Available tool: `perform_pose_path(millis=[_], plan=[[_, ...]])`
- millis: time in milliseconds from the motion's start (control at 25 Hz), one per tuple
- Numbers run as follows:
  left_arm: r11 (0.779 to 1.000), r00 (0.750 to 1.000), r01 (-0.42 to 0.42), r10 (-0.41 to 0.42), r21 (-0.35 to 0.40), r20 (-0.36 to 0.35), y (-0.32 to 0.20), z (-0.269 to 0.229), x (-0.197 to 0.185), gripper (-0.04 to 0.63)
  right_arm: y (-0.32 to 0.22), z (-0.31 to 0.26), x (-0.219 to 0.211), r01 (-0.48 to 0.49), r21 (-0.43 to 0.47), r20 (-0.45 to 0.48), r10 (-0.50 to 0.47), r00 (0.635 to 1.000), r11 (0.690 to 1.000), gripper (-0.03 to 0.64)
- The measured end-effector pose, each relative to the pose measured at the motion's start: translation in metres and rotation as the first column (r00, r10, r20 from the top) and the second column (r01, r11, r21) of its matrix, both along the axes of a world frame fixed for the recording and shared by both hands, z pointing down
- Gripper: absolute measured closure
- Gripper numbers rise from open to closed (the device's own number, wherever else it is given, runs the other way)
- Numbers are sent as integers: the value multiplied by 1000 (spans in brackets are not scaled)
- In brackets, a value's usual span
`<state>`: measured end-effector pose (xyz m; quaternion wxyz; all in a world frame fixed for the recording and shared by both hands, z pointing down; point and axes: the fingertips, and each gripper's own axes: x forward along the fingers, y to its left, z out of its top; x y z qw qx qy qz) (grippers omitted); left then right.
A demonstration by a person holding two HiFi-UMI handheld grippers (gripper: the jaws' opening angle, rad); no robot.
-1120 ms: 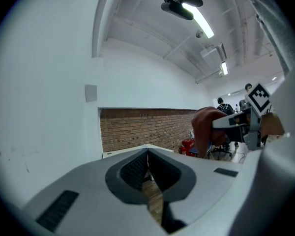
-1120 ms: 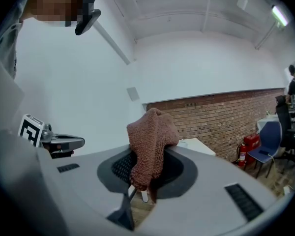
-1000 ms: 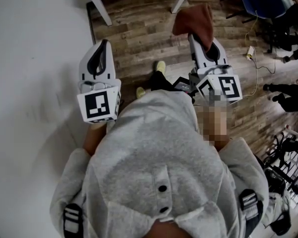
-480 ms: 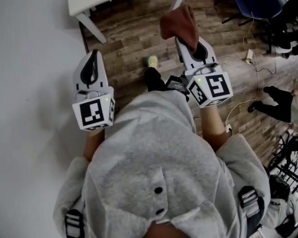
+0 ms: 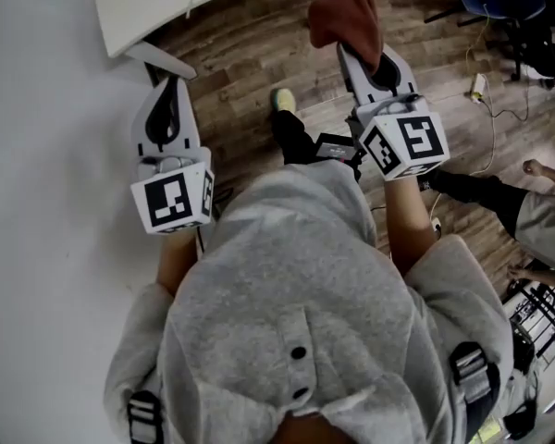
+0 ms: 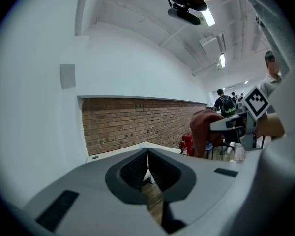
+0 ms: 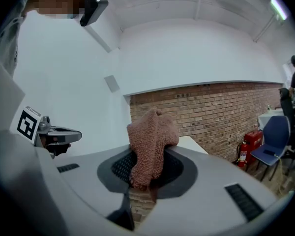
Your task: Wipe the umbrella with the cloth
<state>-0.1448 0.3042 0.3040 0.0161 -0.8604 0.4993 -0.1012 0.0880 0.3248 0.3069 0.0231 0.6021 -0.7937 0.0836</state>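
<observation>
1. Head view: the left gripper is closed on nothing, its tip just short of the white table. The right gripper, to the right of the table, clamps the one brown cloth. No umbrella shows, so wiping seems not yet begun.
2. Left gripper view: its jaws meet, empty, with the table's edge beyond them. I count two grippers and one cloth.
3. Right gripper view: the jaws pinch the cloth, which stands up between them in front of the table. No umbrella here either, so reaching it and all the wiping are probably left.
</observation>
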Motion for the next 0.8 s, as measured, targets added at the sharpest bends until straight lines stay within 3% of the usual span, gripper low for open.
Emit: perform_pose_path(millis=[320,800], plan=[[999,999,18,-16,-46,48,-78,18,8,578,-84,24,16,8,-49,22,-7,1000,999,534],[998,998,20,-16,-68,58,-191,6,62,578,-197,20,61,33,-82,33,-31,999,996,533]])
